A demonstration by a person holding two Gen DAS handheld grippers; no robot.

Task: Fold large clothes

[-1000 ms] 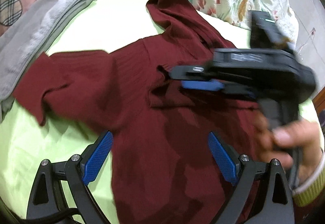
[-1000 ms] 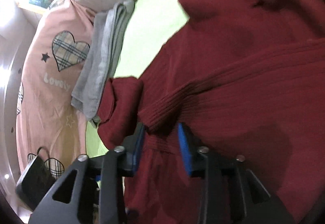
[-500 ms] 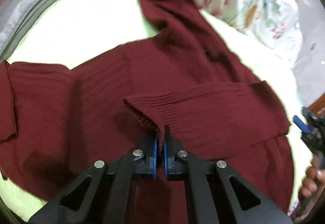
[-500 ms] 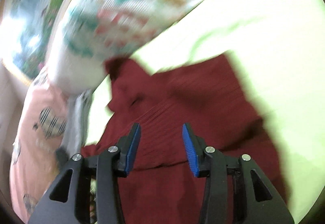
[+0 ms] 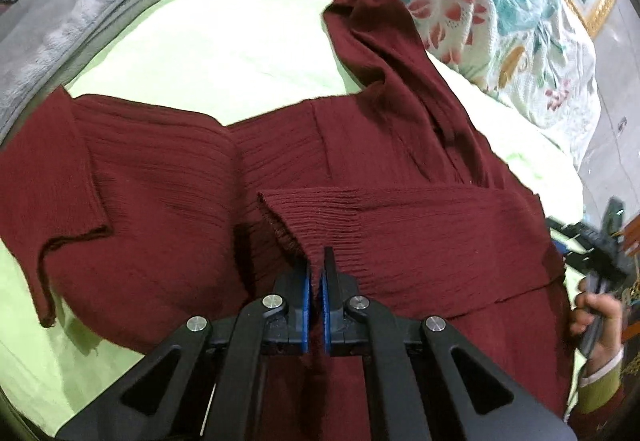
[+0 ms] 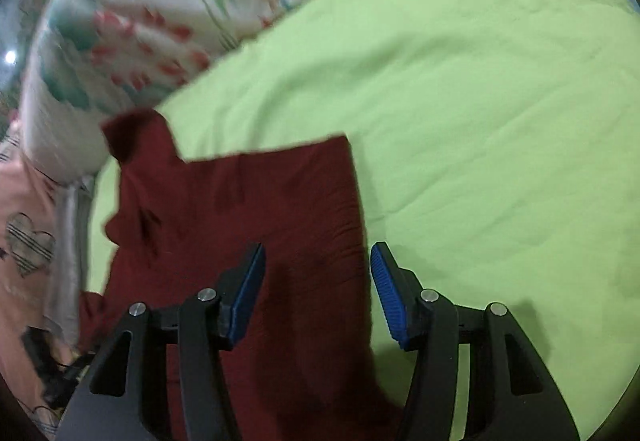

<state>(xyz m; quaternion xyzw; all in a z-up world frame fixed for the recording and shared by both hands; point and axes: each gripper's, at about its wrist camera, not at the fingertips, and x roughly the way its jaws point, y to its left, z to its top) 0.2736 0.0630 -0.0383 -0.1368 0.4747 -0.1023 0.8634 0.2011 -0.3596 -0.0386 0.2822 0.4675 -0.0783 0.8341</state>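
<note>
A dark red ribbed sweater (image 5: 168,193) lies spread on a lime-green bed sheet (image 5: 240,41). One sleeve (image 5: 420,225) is folded across its body. My left gripper (image 5: 316,273) is shut on that sleeve's cuff, with red knit pinched between the blue pads. In the left wrist view my right gripper (image 5: 592,253) shows at the right edge, held by a hand beside the sweater. In the right wrist view my right gripper (image 6: 318,257) hovers over the sweater's (image 6: 240,201) side edge. Its jaws are opening and nothing is pinched between them.
A folded grey garment (image 5: 80,13) lies at the back left. A floral pillow (image 5: 500,1) sits behind the sweater, also blurred in the right wrist view (image 6: 140,21). Pink bedding with a checked heart (image 6: 28,245) lies at the left. Bare green sheet (image 6: 500,121) stretches to the right.
My left gripper went from wide open to shut on the folded sleeve's cuff. My right gripper let go of that sleeve, swung out to the sweater's right edge and spread wider.
</note>
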